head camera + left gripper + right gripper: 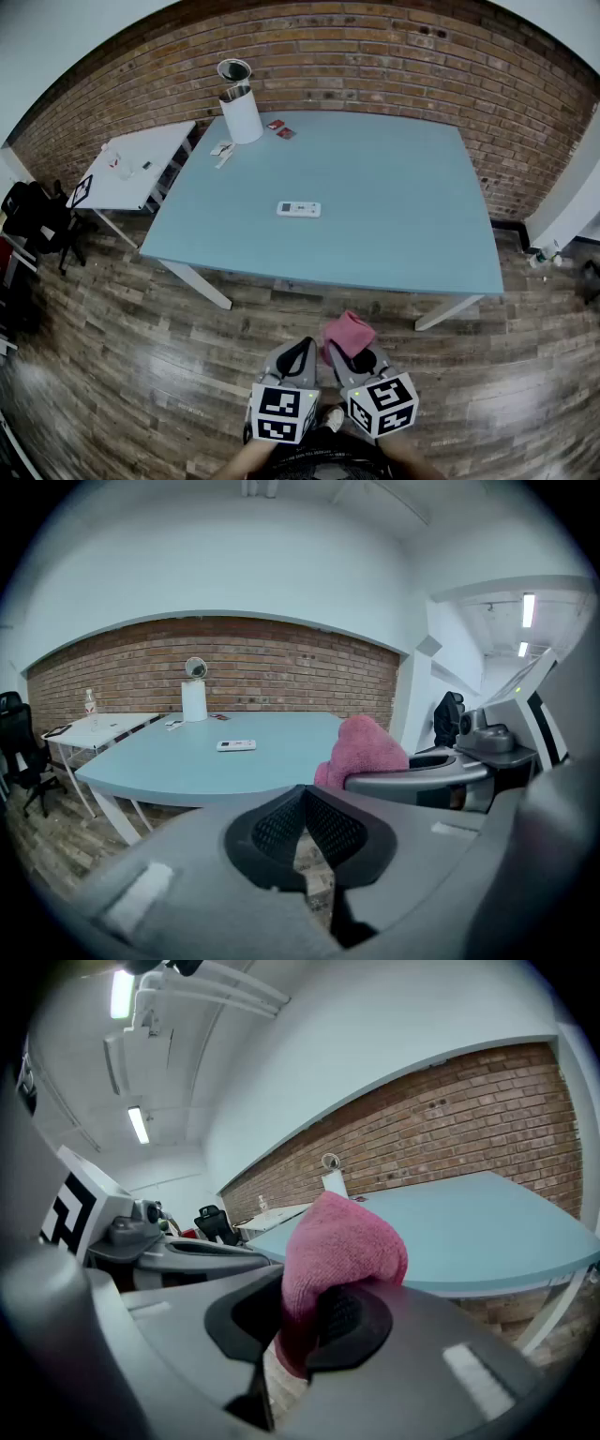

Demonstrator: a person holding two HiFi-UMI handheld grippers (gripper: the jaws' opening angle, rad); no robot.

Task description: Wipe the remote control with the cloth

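Pink cloth [349,333]; white remote control [298,209], print illegible

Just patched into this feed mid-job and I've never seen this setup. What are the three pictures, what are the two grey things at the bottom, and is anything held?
No robot arm here: a person holds a two-jaw tool in each hand. The head view comes from a camera on the person's head, looking down; the left tool and right tool show at its bottom. The other two views come from cameras riding on each tool, looking along its jaws. On the blue table lie a white remote control and, at the far edge, a white roll. The right tool is shut on a pink cloth. The left tool is shut and empty. Both hang short of the table, so wiping has not begun.
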